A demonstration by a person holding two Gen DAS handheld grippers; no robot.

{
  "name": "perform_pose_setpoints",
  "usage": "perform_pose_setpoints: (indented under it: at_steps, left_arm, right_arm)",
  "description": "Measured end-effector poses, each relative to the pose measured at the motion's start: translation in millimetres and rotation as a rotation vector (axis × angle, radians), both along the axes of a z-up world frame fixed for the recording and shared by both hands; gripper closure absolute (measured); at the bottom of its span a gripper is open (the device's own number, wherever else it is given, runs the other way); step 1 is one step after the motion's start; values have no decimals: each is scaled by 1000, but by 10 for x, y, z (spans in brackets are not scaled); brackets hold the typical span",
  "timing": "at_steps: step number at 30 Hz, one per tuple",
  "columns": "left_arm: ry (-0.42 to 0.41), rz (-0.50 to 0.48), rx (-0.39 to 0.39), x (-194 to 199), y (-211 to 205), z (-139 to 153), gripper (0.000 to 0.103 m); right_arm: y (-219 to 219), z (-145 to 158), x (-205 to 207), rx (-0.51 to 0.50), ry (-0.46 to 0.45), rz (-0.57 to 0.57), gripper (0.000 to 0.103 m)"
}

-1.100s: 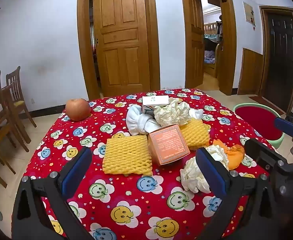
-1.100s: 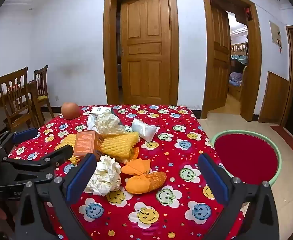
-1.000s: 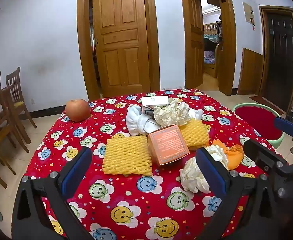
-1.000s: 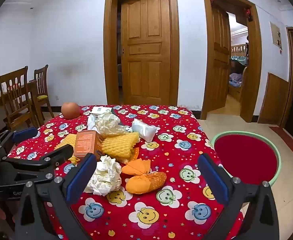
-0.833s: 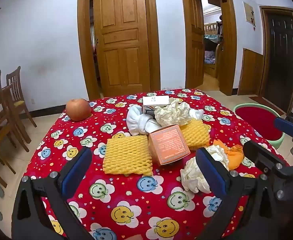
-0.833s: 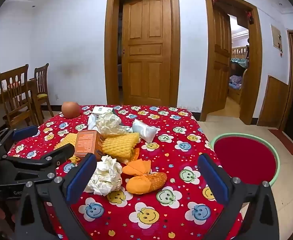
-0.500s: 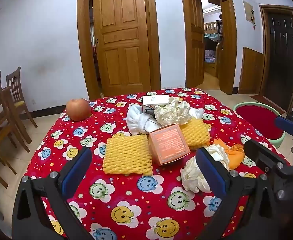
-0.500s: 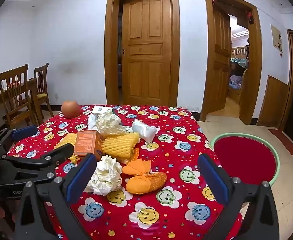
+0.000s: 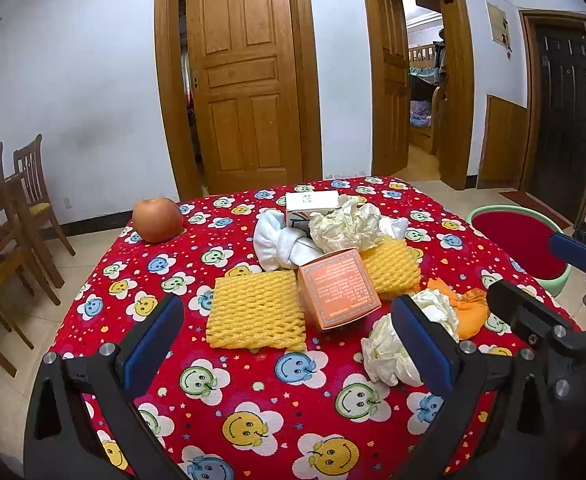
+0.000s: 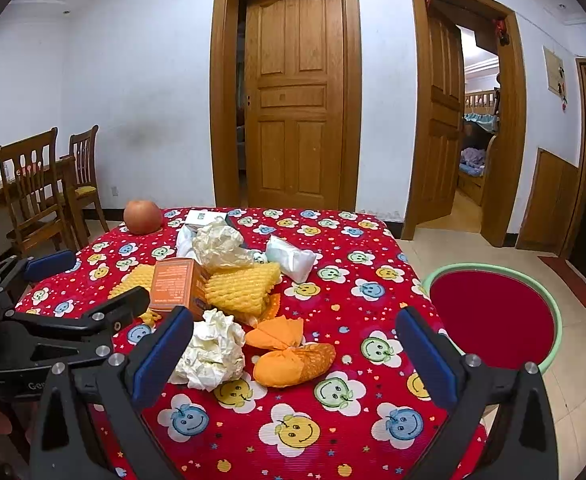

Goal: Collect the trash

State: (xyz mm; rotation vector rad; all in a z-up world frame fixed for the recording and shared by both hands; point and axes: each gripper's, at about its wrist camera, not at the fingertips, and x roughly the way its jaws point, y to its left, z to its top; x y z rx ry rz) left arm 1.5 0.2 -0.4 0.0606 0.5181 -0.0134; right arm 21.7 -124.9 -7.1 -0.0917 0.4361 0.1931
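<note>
Holding my left gripper (image 9: 289,340) and right gripper (image 10: 297,344) spread wide, empty, at table's (image 10: 345,432) near edge | crumpled paper wad (image 10: 211,350) nearest that edge; I judge it light, soft; pinch its middle

Trash heaped mid-table: yellow foam nets (image 9: 256,312), orange box (image 9: 339,288), crumpled paper wads (image 10: 211,350).

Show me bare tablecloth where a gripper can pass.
Free: the near strip of red smiley tablecloth before the yellow foam net, and the right side toward the red basin. Crowded: the centre pile around the orange carton.
</note>
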Motion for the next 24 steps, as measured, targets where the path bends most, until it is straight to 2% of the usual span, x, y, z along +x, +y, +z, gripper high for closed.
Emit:
perform_pose_setpoints:
  at_steps: [24]
  left_arm:
    - [1,1,-5,-32,8,11,2]
  right_arm:
    - [-2,-7,1,-3,4,3,0]
